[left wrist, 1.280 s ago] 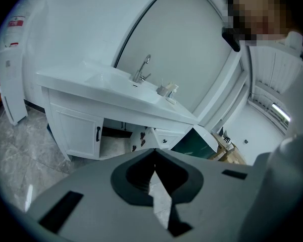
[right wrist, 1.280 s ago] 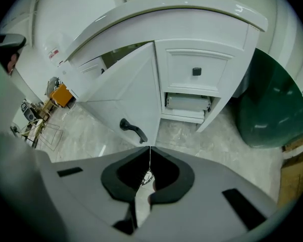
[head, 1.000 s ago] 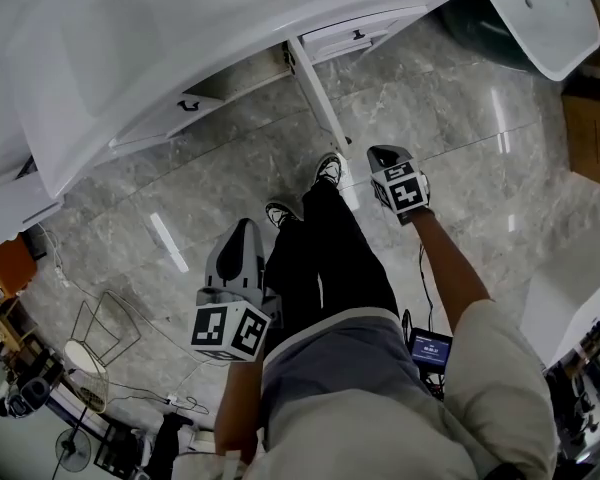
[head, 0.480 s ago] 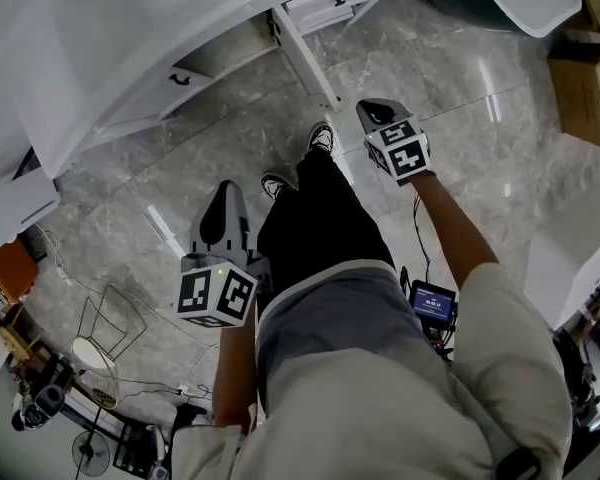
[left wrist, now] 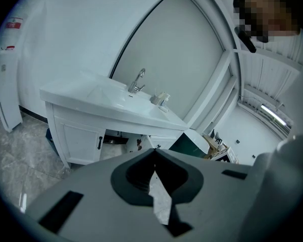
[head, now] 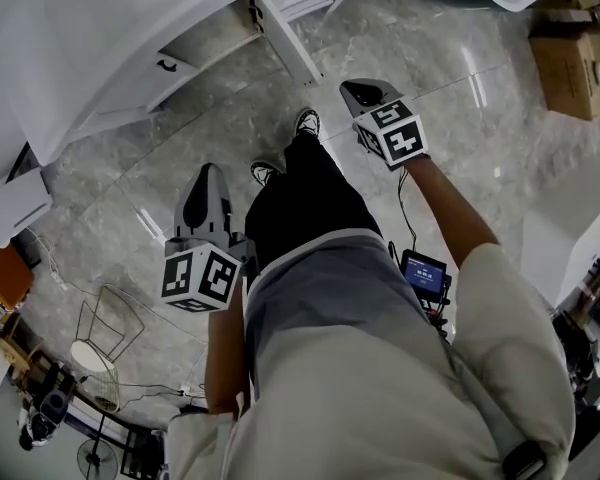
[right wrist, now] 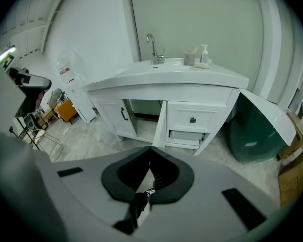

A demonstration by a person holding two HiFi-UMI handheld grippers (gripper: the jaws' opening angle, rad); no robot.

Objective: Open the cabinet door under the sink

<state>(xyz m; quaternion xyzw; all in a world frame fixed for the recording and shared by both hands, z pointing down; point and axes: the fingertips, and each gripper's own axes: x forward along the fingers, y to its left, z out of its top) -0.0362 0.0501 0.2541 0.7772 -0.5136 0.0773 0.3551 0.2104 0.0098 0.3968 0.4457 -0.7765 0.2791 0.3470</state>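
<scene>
I'm holding left tool (head: pixel 208 175) and right tool (head: pixel 364 92) pinched together, empty; cabinet door (right wrist: pixel 161 124) is sticking out edge-on, so I'm risking bumping it.

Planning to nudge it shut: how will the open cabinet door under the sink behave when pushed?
The open door looks like a stiff white panel, so it probably swings without flexing. It stands edge-on from the cabinet, so a sideways push likely pivots it.
</scene>
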